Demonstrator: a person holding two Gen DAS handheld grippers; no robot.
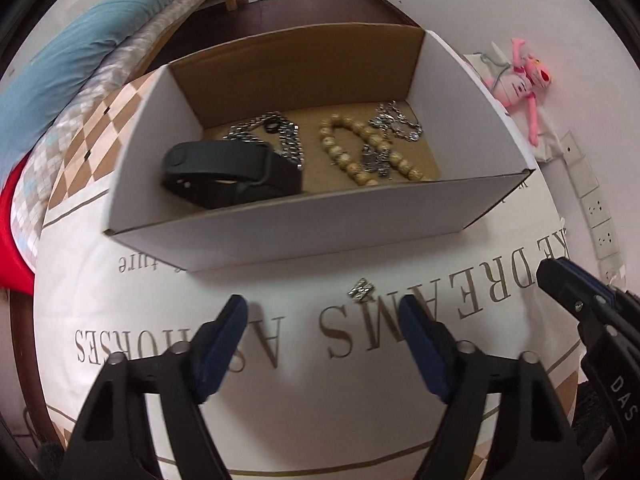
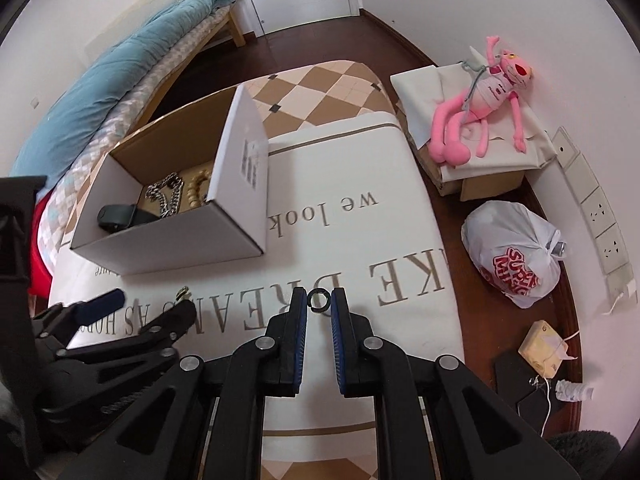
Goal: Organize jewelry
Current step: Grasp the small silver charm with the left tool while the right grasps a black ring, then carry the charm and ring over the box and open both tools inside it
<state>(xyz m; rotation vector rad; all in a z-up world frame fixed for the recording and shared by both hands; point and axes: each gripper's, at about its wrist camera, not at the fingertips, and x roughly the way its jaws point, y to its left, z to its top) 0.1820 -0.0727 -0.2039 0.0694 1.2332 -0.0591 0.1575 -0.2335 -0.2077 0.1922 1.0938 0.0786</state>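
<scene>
right gripper (image 2: 319, 300): jaws narrow, pinched on a small dark ring (image 2: 319, 300) held right at the tips; ring stands upright, hole facing the camera, seemingly clear of the cloth.
left gripper (image 1: 323, 308): jaws fairly wide, nothing between the pads; a small silver charm (image 1: 361, 289) lies on the cloth just beyond the tips, nearer the right finger.
box (image 1: 280, 236): white cardboard, open top, brown inside; sits on the printed cloth (image 1: 304, 376) just beyond both grippers, to the far left of the ring.
box contents: black band (image 1: 224, 174) at left, silver chain (image 1: 280, 136) behind it, wooden bead bracelet (image 1: 352, 156) at centre right, a second silver chain (image 1: 396, 122) at far right.
step in hand (my read): carry the ring to the box and drop it in; the charm looks like the left gripper's pick.
how to do it well: keep the pinch steady, the hold is only at the tips and a smooth hard ring can squirt out; lift over the near wall, not into it; release low over bare floor near the beads so it doesn't bounce or tangle in chain.
left side tip: centre the charm between the pads first, it sits off to the right.
ring look: thin, dark, glossy, plain round band.
charm look: tiny, bright metal, knotted or faceted; finer detail too small to tell.
</scene>
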